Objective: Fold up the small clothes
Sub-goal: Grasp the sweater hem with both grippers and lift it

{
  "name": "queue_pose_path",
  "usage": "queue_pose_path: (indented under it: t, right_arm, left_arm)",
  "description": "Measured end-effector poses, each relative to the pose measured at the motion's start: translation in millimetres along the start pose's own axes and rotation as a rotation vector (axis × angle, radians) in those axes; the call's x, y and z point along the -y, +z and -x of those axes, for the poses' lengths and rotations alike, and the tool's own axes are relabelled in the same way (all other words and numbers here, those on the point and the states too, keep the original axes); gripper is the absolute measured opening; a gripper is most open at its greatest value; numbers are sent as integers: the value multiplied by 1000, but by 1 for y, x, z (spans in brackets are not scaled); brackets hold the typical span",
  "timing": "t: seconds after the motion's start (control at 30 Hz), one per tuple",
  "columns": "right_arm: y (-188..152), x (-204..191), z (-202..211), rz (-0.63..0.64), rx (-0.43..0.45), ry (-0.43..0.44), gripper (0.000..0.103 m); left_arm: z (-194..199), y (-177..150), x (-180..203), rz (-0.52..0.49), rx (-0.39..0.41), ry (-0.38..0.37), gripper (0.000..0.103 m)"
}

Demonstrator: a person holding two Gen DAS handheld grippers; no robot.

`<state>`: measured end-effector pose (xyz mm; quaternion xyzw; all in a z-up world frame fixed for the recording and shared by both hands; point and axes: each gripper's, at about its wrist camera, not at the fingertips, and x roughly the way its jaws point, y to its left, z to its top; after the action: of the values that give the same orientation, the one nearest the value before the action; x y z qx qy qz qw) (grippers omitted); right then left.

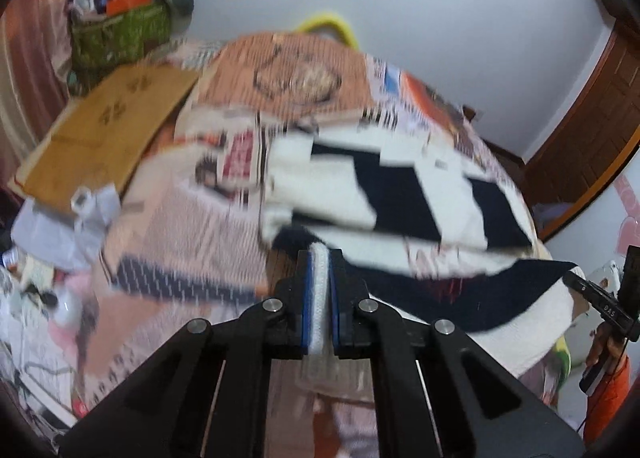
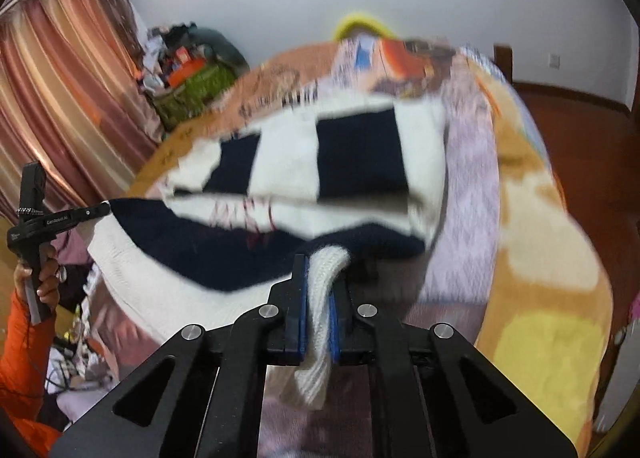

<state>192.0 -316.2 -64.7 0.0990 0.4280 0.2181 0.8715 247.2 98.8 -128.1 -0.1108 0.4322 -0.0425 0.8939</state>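
The left gripper (image 1: 319, 258) is clamped on the white knit hem of a navy-and-white striped sweater (image 1: 400, 194), a strip of white cloth pinched flat between its blue pads. The right gripper (image 2: 320, 264) is likewise closed on the sweater's (image 2: 320, 162) ribbed white edge, a thick fold of knit bulging out between its pads and hanging down below them. The sweater lies across the middle of a bed, its near edge lifted by both grippers and stretched between them, the far part lying folded on a patterned bedspread (image 1: 192, 242). In the right wrist view an orange and lilac blanket (image 2: 540, 218) covers the right side of the bed. A flat brown cardboard box (image 1: 108, 130) lies on the left of the bed, and beyond it, in the far left corner, stands a green bag (image 1: 120, 36) stuffed with clutter. Striped pink curtains (image 2: 60, 98) hang on the left. A person's hand (image 2: 46, 278), in an orange sleeve (image 2: 24, 358), holds the left gripper's handle. Both views are blurred.
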Motion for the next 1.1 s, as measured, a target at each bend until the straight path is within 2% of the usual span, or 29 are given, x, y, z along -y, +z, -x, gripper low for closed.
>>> queue_pose_path:
  t: [0.23, 0.43, 0.57, 0.8, 0.87, 0.97, 1.1]
  right_arm:
    - [51, 8, -5, 19, 96, -21, 7]
    - [92, 24, -34, 13, 105, -44, 7]
    - [114, 41, -61, -9, 91, -64, 7]
    - [129, 76, -126, -82, -1, -98, 7]
    - [129, 85, -137, -110, -28, -88, 7]
    - [130, 96, -136, -164, -36, -42, 9]
    - [136, 93, -119, -141, -27, -27, 10]
  left_arm:
    - [-20, 60, 17, -51, 62, 65, 6]
    - [-66, 110, 11, -4, 67, 108, 5]
    - [-109, 131, 2, -1, 31, 165, 5]
    - [-202, 143, -25, 21, -95, 254, 5]
    - [-219, 143, -32, 30, -123, 253, 5]
    - [-226, 143, -40, 67, -137, 213, 5]
    - [-207, 149, -40, 70, -98, 191, 5]
